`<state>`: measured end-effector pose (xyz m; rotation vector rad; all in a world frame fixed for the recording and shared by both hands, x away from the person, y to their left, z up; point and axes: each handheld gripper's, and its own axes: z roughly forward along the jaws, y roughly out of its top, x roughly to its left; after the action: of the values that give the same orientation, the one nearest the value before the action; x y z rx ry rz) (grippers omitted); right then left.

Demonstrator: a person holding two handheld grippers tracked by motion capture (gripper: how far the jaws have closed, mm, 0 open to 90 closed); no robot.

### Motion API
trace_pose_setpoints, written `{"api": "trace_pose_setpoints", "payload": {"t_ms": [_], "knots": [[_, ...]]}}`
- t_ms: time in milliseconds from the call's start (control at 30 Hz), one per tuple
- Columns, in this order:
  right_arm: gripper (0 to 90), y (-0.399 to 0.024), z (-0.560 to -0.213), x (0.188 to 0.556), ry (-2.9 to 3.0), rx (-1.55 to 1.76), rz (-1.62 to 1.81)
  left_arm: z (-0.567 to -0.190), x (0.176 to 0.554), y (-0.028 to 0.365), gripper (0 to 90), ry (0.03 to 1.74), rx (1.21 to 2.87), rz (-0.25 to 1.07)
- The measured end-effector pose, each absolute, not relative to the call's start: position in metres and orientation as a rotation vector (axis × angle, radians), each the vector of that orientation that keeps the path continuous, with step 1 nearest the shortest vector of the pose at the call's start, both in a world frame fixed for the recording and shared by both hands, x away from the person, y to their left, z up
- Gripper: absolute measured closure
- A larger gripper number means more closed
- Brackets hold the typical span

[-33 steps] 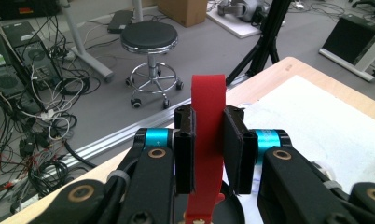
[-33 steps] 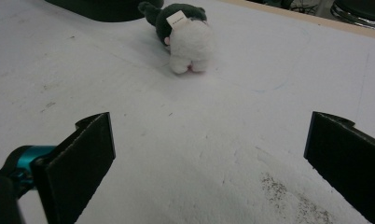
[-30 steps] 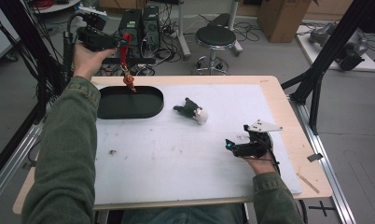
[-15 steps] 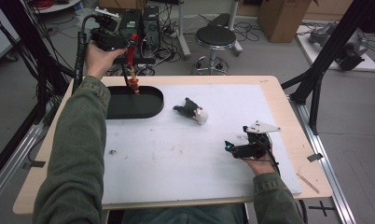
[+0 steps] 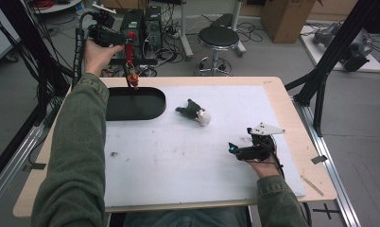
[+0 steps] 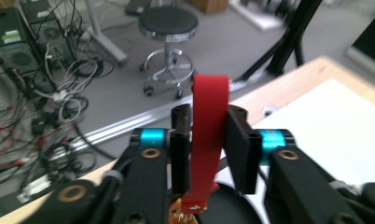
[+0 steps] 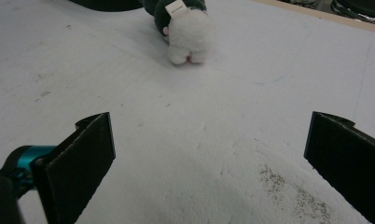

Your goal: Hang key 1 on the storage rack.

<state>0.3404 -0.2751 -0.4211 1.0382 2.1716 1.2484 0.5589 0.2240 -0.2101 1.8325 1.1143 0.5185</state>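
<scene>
The left gripper (image 5: 126,45) is carrying a red strap (image 6: 208,135) with an orange toy (image 5: 133,79) dangling over the black tray (image 5: 131,105), jaws just easing open, strap between them. It's looking like a drop-in, while the right gripper (image 5: 240,150) is idling, jaws spread, near the plush toy (image 5: 195,112).

I see a matt red fabric strap (image 6: 208,135) between my left gripper's (image 6: 209,149) matt black plastic jaws. The plush toy (image 7: 188,25) looks soft and fuzzy. The white mat (image 5: 188,161) is matt, faintly scuffed; the table's edge (image 5: 301,123) looks like pale wood. The far-left tray (image 5: 133,104) is smooth black.
</scene>
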Motion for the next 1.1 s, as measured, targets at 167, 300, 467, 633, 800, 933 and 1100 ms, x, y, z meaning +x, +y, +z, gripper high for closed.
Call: {"api": "trace_pose_setpoints", "payload": {"t_ms": [167,300,467,633,800,933,1100], "knots": [[0.8,-0.275,-0.421,0.339,2.17,1.041,1.249,-0.212,0.556,0.241,48.8,1.127,1.764,0.334],[0.8,-0.275,-0.42,0.339,2.168,1.038,1.256,-0.214,0.548,0.247,40.9,1.108,1.737,0.389],[0.8,-0.274,-0.42,0.34,2.173,1.034,1.255,-0.215,0.529,0.25,18.3,1.157,1.717,0.657],[0.8,-0.274,-0.42,0.341,2.168,1.035,1.259,-0.215,0.518,0.261,6.1,1.142,1.703,0.608],[0.8,-0.273,-0.42,0.341,2.17,1.037,1.261,-0.22,0.503,0.264,1.7,1.129,1.764,0.609],[0.8,-0.271,-0.42,0.341,2.172,1.035,1.255,-0.221,0.494,0.262,1.7,1.111,1.771,0.613],[0.8,-0.272,-0.42,0.342,2.167,1.043,1.254,-0.223,0.477,0.26,1.7,1.083,1.764,0.639]]}}
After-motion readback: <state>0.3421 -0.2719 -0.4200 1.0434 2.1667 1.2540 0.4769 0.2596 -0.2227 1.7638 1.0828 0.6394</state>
